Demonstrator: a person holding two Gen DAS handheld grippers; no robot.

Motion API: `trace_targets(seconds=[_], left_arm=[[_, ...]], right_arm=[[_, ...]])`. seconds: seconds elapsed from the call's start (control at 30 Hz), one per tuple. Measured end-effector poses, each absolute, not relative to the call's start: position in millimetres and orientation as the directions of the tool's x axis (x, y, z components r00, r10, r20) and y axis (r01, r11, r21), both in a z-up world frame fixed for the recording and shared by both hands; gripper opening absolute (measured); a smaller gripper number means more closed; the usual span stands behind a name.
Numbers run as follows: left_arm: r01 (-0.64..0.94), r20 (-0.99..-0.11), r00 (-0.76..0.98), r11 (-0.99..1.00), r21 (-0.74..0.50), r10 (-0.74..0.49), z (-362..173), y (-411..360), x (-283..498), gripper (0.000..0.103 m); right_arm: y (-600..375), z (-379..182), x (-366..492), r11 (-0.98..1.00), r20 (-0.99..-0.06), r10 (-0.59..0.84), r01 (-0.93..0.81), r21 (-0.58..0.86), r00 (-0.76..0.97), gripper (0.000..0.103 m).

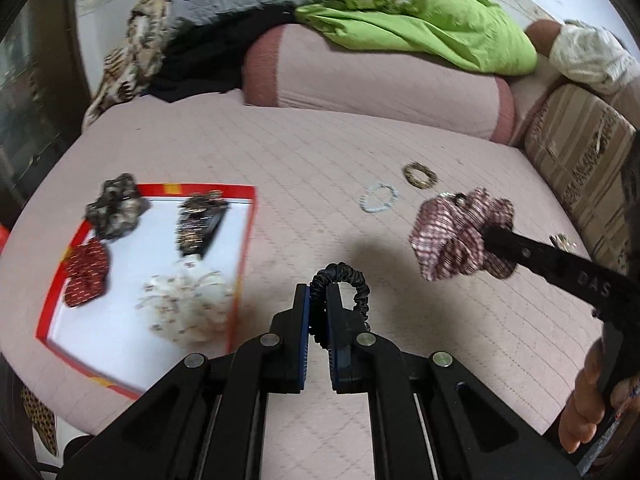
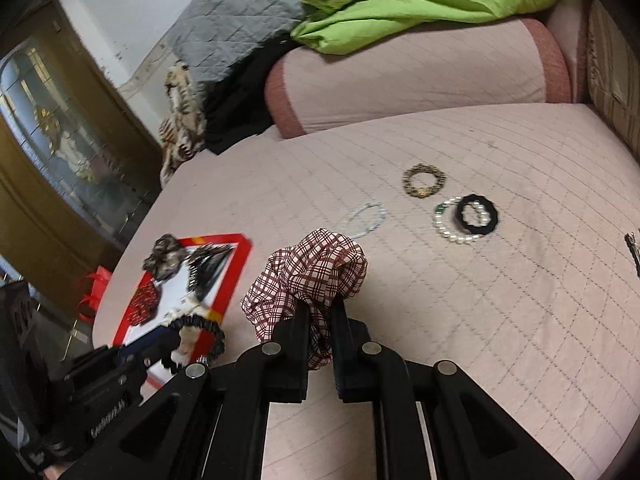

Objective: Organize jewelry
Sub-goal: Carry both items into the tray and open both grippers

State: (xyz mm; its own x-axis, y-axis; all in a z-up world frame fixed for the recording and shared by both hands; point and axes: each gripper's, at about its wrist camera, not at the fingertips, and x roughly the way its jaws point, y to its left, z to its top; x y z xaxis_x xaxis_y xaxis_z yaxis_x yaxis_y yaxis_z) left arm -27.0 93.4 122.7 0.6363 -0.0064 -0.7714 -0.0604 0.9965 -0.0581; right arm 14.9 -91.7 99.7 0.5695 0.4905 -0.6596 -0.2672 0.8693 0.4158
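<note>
The left claw (image 1: 318,300) is clamped on a thin black ruched scrunchie (image 1: 347,280), lifted above the quilted pink bed (image 1: 300,168). The right claw (image 2: 320,308) pinches a puffy red-and-white checked scrunchie (image 2: 308,276). A red-rimmed white tray (image 1: 248,240) holds what look like four fabric scrunchies, blurred. Beaded bracelets lie loose nearby: pale blue (image 2: 366,218), bronze (image 2: 424,181), pearl (image 2: 454,226).

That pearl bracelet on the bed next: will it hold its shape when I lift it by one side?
Probably not. The pearl bracelet looks like strung beads, so it should sag into a loop. The round beads may slip between the pads. The black hair tie overlaps it and could drag along.
</note>
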Motion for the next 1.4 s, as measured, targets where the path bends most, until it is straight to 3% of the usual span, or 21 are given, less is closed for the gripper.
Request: trace_targets(seconds=[0.93, 1.4], left_arm=[[-0.471, -0.789, 0.570, 0.878, -0.085, 0.229, 107.3, 282.1, -70.5, 0.007], [-0.544, -0.831, 0.512, 0.830, -0.120, 0.216, 68.8, 333.0, -71.0, 0.008]], right_arm=[[95.8, 101.6, -19.4, 0.713, -0.689, 0.654, -0.559, 0.424, 0.311, 0.011], [161.5, 51.3, -8.2, 0.732, -0.784, 0.569, -0.586, 0.347, 0.248, 0.011]])
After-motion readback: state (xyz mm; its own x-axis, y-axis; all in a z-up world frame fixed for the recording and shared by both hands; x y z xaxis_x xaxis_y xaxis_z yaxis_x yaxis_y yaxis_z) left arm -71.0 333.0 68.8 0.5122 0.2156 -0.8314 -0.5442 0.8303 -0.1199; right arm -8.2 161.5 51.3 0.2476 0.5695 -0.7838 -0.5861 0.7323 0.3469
